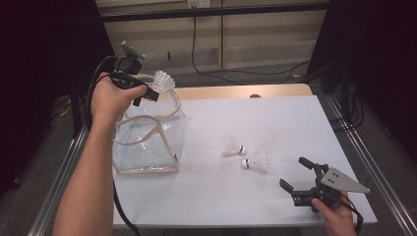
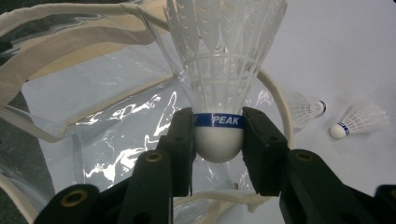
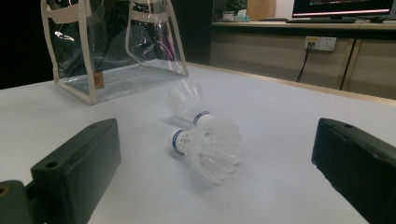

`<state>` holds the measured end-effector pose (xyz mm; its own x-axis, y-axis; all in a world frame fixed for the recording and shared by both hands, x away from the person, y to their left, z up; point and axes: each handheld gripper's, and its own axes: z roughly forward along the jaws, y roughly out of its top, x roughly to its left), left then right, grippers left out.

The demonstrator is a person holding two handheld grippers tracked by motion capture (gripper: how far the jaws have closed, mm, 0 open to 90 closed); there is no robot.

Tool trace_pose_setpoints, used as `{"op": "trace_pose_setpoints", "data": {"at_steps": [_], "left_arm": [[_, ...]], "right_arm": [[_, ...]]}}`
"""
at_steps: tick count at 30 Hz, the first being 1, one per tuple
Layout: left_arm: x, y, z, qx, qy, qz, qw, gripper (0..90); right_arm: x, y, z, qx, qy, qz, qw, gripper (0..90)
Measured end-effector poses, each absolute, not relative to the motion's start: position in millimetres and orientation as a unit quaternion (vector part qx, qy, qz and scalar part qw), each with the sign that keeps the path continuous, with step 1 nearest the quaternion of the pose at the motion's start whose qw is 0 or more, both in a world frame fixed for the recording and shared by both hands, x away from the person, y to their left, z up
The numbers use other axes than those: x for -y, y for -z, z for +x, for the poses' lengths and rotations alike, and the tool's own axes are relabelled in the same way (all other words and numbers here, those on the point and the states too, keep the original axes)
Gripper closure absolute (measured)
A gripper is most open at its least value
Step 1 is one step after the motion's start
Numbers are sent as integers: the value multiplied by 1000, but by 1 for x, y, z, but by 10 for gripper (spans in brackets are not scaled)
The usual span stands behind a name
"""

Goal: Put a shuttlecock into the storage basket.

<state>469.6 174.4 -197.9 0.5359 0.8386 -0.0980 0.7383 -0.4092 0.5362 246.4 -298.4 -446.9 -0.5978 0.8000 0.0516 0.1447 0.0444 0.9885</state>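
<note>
My left gripper (image 1: 147, 91) (image 2: 218, 140) is shut on the cork of a white shuttlecock (image 1: 163, 81) (image 2: 219, 60) with a blue band, held above the open top of a clear plastic bag (image 1: 147, 137) (image 2: 107, 116) with cream trim. Two more shuttlecocks (image 1: 232, 147) (image 1: 254, 161) lie on the white table (image 1: 275, 118) right of the bag; they also appear in the left gripper view (image 2: 306, 111) (image 2: 357, 121) and the right gripper view (image 3: 189, 105) (image 3: 208, 147). My right gripper (image 1: 295, 173) (image 3: 215, 163) rests open near the table's front right, its jaws pointing at them.
The bag (image 3: 112, 46) stands upright at the table's left. Metal rails (image 1: 373, 167) run along the table's sides. A wooden wall with a cable (image 1: 196, 49) lies beyond the far edge.
</note>
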Motion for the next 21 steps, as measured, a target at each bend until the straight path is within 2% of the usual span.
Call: {"op": "trace_pose_setpoints", "data": {"at_steps": [21], "left_arm": [[-184,198,471,-487,-98,825,269,657]], "right_arm": [[298,447,247,-669,-593,353,276,8]]}}
